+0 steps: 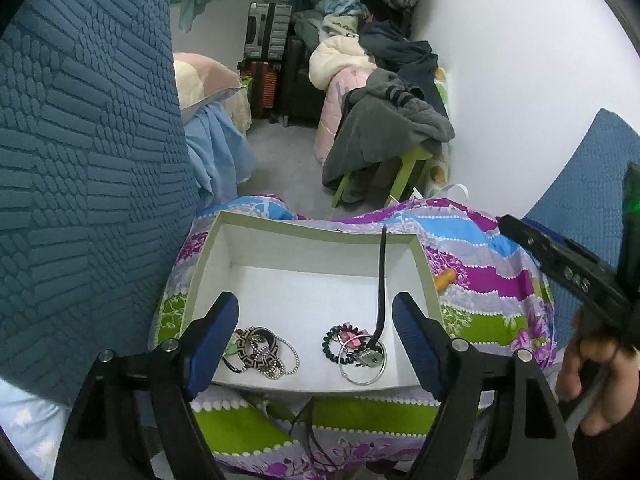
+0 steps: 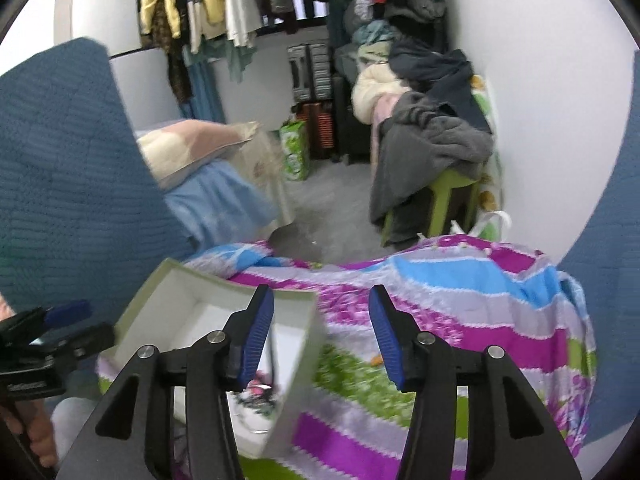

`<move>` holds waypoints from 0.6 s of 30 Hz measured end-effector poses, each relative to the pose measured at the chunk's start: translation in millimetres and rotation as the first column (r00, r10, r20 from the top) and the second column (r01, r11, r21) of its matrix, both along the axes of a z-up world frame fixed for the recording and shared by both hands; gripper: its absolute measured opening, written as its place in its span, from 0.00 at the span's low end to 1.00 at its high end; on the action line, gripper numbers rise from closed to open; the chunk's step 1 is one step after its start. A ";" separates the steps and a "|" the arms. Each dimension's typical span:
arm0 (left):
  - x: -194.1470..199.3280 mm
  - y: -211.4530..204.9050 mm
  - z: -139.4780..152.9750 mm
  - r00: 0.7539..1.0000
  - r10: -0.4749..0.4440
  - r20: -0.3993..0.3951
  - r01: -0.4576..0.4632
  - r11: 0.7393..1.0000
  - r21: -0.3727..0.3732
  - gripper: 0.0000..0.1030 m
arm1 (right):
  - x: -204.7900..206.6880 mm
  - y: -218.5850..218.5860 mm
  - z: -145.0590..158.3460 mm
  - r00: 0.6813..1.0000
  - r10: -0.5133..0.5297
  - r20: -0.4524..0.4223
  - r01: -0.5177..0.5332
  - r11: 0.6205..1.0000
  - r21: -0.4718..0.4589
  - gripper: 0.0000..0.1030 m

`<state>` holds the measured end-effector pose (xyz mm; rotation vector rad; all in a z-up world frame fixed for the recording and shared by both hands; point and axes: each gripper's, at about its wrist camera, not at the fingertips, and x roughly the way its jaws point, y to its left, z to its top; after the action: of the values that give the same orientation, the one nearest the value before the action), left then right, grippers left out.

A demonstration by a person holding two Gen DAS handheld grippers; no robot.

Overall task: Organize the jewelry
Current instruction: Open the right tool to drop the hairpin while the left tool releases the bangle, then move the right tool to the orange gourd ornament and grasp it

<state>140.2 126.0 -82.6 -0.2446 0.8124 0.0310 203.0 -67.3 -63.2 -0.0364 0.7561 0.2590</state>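
A shallow white cardboard box with a pale green rim (image 1: 224, 240) sits on a striped floral bedspread in purple, blue and green (image 1: 492, 280). Inside lie a heap of black and beaded bracelets (image 1: 260, 352), and beside it, apart, a cluster of silver rings and dark hair ties (image 1: 356, 350). The left gripper (image 1: 316, 340) hangs above them, jaws wide and empty. The right gripper (image 2: 322, 332) stands over the box's edge, jaws apart, holding nothing.

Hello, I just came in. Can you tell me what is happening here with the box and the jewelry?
A person holds a gripper in each hand above a white open cardboard box on a colourful striped floral blanket. Both the left gripper and the right gripper are open and empty. In the box lie a pile of dark patterned bangles and bead chains and a cluster of rings and hair ties.
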 end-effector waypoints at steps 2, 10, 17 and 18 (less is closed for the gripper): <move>-3.0 -6.0 2.4 1.000 -0.010 0.011 0.010 1.000 0.004 0.77 | 7.7 -15.2 -5.5 0.999 -0.033 0.007 0.033 0.999 -0.006 0.46; -7.7 -18.9 4.0 1.000 -0.012 0.029 0.011 1.000 0.007 0.77 | 54.7 -74.5 -68.5 0.983 -0.151 -0.109 0.155 0.988 0.026 0.46; 0.9 -17.3 -10.3 1.000 0.001 -0.011 -0.001 1.000 0.002 0.77 | 74.0 -89.0 -142.0 0.939 -0.171 -0.300 0.200 0.978 0.068 0.46; 1.2 -16.5 -11.6 1.000 0.003 -0.014 -0.003 1.000 0.000 0.77 | 75.6 -88.3 -150.0 0.932 -0.170 -0.319 0.204 0.976 0.076 0.46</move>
<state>141.5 109.6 -94.2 -0.2457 0.8259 0.0353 278.6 -155.7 -213.2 0.1835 1.0523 0.1231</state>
